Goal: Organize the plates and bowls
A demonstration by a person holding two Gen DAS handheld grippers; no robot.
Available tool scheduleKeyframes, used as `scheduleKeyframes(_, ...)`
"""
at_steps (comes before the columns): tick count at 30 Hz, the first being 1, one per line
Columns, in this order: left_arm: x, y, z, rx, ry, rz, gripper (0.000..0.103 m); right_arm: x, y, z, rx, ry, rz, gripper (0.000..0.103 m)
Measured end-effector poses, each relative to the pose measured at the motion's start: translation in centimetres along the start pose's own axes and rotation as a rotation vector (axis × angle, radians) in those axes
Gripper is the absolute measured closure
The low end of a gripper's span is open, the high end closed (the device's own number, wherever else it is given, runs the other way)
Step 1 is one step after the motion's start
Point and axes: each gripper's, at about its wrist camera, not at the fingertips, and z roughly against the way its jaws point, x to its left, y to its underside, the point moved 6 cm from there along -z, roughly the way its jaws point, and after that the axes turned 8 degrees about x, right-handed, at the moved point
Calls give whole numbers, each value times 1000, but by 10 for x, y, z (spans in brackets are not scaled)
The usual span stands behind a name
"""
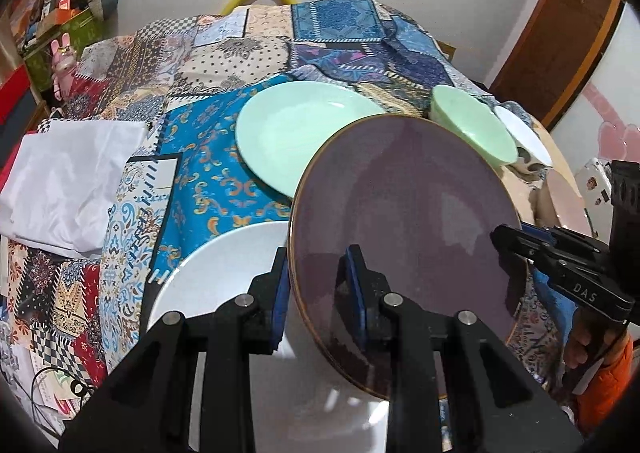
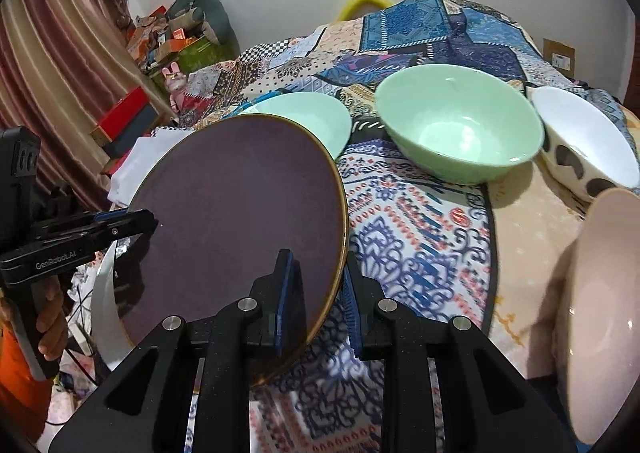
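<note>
A dark purple plate (image 1: pixel 404 213) with a gold rim is held tilted above the table by both grippers. My left gripper (image 1: pixel 318 285) is shut on its near left rim, and it shows at the left of the right wrist view (image 2: pixel 144 223). My right gripper (image 2: pixel 320 297) is shut on the purple plate (image 2: pixel 240 221) at its right rim, and it reaches in from the right of the left wrist view (image 1: pixel 506 239). Below lies a white plate (image 1: pixel 224 273). Behind are a mint plate (image 1: pixel 296 137), a mint bowl (image 2: pixel 460 125) and a white bowl with dark spots (image 2: pixel 588 141).
A pale pink bowl (image 2: pixel 600 313) stands at the near right. A patchwork cloth (image 2: pixel 420 237) covers the table. A white folded cloth (image 1: pixel 68 181) lies at its left edge. Boxes and toys (image 1: pixel 60 25) crowd the far left corner. A hand with an orange sleeve (image 2: pixel 44 333) grips the left handle.
</note>
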Motion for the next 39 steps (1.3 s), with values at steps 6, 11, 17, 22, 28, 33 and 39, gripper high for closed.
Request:
scheduleKeyframes(6,-25,6,11,-10,12,-24,77,-10,11,19,-12,9,-15,81)
scheduleKeyframes(11,-43,13,18,-10,17,-40,77,-18,20,36,-29,24,-22,81)
scheduleKeyframes(17,-67,23,22,-2,24,-67,76,-29,29,52,-42,36,-45,81)
scheduleKeyframes(22,-83,31,19,17,35,-72,76,-37,39,60,-47,55,-58,81)
scheduleKeyframes(28,-99,40,8,47,40,-86,77,-50,50,66,-46,75,-83,82)
scheduleKeyframes(33,-108,46,-8,85,43,-95,77,-60,60,65,-36,94,-106,81)
scheduleKeyframes(39,-113,48,-25,125,47,-95,76,-72,69,61,-24,117,-137,81)
